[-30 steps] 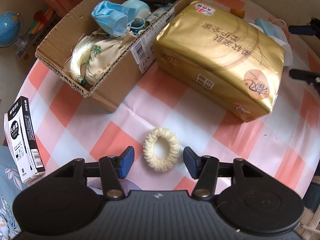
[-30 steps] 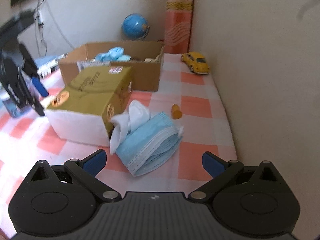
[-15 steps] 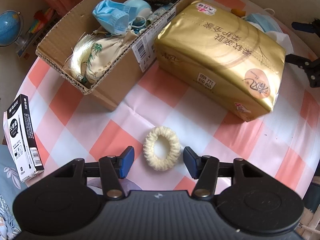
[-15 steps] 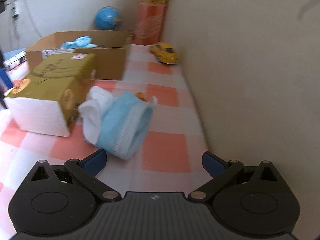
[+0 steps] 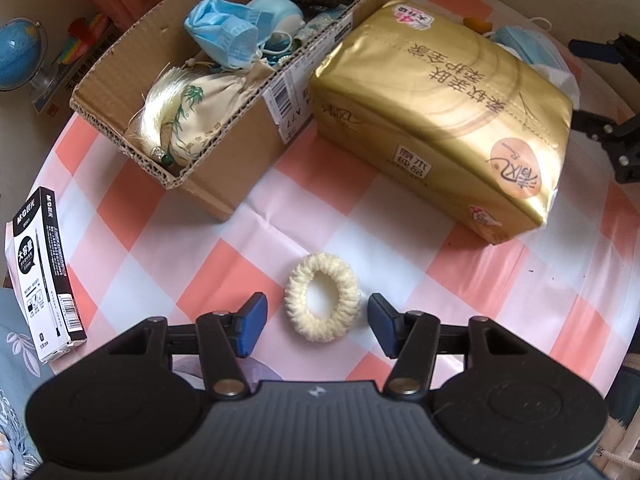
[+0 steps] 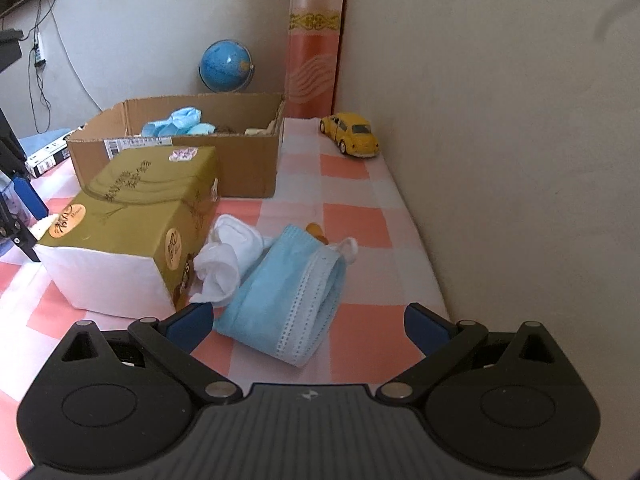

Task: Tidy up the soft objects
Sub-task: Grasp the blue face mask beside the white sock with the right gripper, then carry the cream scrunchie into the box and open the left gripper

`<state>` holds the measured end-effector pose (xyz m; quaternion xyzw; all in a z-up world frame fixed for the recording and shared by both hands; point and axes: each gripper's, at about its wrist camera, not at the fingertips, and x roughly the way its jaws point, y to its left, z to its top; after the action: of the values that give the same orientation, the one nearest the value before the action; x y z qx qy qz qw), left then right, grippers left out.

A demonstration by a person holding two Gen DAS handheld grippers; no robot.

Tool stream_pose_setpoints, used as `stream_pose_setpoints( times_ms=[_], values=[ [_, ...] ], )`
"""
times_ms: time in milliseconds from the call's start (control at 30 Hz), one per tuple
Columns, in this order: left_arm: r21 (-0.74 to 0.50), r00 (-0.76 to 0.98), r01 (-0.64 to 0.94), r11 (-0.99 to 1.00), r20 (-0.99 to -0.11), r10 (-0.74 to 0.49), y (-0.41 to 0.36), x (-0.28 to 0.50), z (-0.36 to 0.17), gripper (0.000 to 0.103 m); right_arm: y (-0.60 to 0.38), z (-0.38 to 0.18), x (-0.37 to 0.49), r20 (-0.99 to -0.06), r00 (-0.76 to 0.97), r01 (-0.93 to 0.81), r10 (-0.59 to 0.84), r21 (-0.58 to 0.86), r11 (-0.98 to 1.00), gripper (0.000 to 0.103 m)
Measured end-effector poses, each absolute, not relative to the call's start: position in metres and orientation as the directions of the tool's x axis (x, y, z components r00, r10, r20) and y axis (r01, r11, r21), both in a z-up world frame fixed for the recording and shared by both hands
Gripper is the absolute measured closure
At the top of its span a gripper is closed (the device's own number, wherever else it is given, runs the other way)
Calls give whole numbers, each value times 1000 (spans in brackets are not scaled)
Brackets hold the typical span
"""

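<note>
We logged one cream scrunchie (image 5: 323, 297): a fluffy ribbed ring, oval, its centre open to the checked cloth. It lay flat on the tabletop (image 5: 400, 232) between the jaws of our left gripper (image 5: 317, 325), which stood released, a gap showing on each side of the ring, neither pad pressing it.

Ahead of those jaws we noted a cardboard box (image 5: 224, 176) holding a crumpled blue mask (image 5: 224, 36), a pale embroidered pouch with a silky tassel (image 5: 188, 116) and dark knitted pieces. Beside it sat a gold tissue pack (image 5: 440, 112).

Our right gripper (image 6: 309, 326) also stood released, jaws wide and grasping nothing. Just ahead of them, towards the left pad, we recorded folded blue face masks (image 6: 288, 296), pleated with white edging, resting against a bunched white cloth (image 6: 224, 260) that touched the gold pack's end.
</note>
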<state>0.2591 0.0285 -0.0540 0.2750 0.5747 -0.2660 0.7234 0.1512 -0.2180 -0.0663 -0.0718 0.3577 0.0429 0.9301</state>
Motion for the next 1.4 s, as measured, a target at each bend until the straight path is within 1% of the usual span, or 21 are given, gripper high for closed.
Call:
stream_pose_setpoints(
  times_ms=[167, 267, 467, 567, 633, 700, 733, 800, 833, 900, 933, 1067, 1233, 1400],
  values=[
    [96, 199, 699, 708, -978, -64, 29, 259, -54, 43, -226, -70, 150, -675, 737, -79, -37, -141, 987, 0],
    [95, 198, 699, 709, -978, -64, 29, 259, -54, 43, -237, -69, 148, -673, 737, -41, -61, -135, 990, 0],
    [95, 203, 692, 715, -977, -66, 29, 257, -54, 43, -236, -68, 153, -658, 753, -68, -16, -102, 992, 2],
    [103, 209, 692, 715, -976, -63, 28, 255, -54, 43, -229, -69, 162, -659, 753, -99, 6, -105, 990, 9],
    [101, 210, 689, 718, -976, -64, 28, 255, -54, 43, -226, -70, 167, -661, 750, -116, 14, -111, 987, 16],
    [95, 211, 682, 725, -975, -70, 29, 255, -53, 46, -223, -71, 171, -666, 746, -130, 20, -117, 985, 21],
    [95, 215, 676, 731, -974, -72, 30, 256, -52, 49, -223, -72, 172, -669, 743, -137, 23, -118, 984, 25],
    [95, 224, 672, 734, -971, -79, 30, 257, -51, 50, -222, -73, 174, -675, 737, -151, 34, -115, 982, 33],
    [95, 228, 672, 734, -970, -83, 32, 257, -50, 52, -222, -73, 173, -676, 736, -157, 43, -108, 982, 38],
    [81, 223, 671, 737, -970, -97, 31, 258, -50, 60, -223, -72, 173, -679, 733, -156, 44, -104, 982, 44],
    [74, 220, 671, 738, -970, -102, 30, 258, -49, 65, -223, -71, 172, -681, 732, -155, 42, -106, 982, 46],
    [77, 227, 672, 737, -968, -105, 28, 254, -48, 69, -228, -66, 167, -679, 734, -138, 30, -106, 985, 47],
    [71, 241, 667, 742, -962, -125, 28, 246, -40, 71, -234, -54, 155, -662, 749, -114, 10, -114, 987, 49],
    [62, 282, 653, 755, -945, -166, 30, 235, -20, 71, -240, -37, 140, -639, 769, -99, 2, -116, 988, 49]
  ],
)
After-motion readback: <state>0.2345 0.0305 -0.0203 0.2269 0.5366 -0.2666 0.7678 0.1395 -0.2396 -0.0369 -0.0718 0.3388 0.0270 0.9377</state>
